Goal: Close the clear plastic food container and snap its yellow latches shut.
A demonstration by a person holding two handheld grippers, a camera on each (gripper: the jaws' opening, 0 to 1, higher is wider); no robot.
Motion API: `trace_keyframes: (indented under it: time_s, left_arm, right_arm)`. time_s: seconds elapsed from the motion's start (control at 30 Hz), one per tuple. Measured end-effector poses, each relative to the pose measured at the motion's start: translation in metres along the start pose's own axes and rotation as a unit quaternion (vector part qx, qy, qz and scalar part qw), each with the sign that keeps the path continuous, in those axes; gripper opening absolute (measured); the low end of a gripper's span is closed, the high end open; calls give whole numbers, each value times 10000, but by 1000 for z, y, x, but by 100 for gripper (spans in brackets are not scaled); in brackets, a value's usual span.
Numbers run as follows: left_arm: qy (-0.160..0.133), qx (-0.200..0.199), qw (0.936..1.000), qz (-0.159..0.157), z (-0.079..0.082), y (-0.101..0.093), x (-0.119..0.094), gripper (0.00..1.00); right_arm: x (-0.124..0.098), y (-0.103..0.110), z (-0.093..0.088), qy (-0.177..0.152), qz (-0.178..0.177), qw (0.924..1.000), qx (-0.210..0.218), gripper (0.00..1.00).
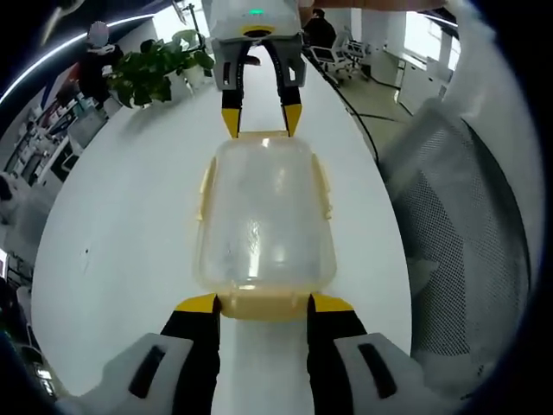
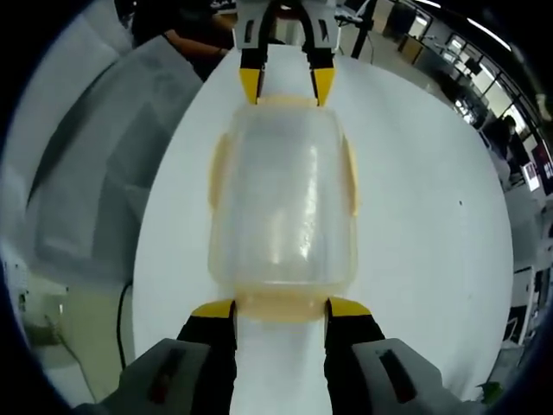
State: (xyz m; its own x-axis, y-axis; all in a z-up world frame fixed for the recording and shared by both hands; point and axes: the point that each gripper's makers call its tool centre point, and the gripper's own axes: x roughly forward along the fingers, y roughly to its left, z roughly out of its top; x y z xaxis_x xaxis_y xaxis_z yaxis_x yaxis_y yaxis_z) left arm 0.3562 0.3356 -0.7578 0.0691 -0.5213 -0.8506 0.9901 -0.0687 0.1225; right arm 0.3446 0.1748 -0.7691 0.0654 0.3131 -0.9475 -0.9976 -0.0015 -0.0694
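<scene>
A clear plastic food container (image 1: 263, 216) (image 2: 283, 199) lies lid-on, lengthwise on the white table (image 1: 121, 225) (image 2: 432, 216). Yellow latches (image 1: 206, 186) (image 2: 352, 177) run along its long sides, and whether they are snapped down I cannot tell. My left gripper (image 1: 263, 304) stands open at one short end, its yellow tips flanking that end's yellow latch (image 1: 263, 309). My right gripper (image 2: 281, 309) stands open at the opposite end, around the latch (image 2: 281, 308) there. Each gripper appears in the other's view, right gripper (image 1: 261, 121) and left gripper (image 2: 287, 86), tips against the container's far end.
A potted plant (image 1: 155, 69) stands at the table's far end. A grey mesh chair (image 1: 458, 225) (image 2: 95, 173) sits close beside the table edge. People sit or stand in the office behind (image 1: 95, 52) (image 2: 186, 35).
</scene>
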Motion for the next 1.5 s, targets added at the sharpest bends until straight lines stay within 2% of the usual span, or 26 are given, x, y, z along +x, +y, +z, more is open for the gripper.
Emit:
trace_keyframes:
  time_s: [0.27, 0.77, 1.5]
  left_arm:
    - [-6, 56, 10000, -19, 9, 2, 8, 38]
    - [-45, -23, 10000, -84, 14, 4, 21, 38]
    - [1, -203, 9994, -294, 11, 2, 30, 38]
  right_arm:
    - [0, 1, -12, 51, 48, 10000, 52, 38]
    - [3, -2, -25, 110, 202, 9997, 99, 38]
    - [5, -2, -28, 75, 500, 9985, 193, 38]
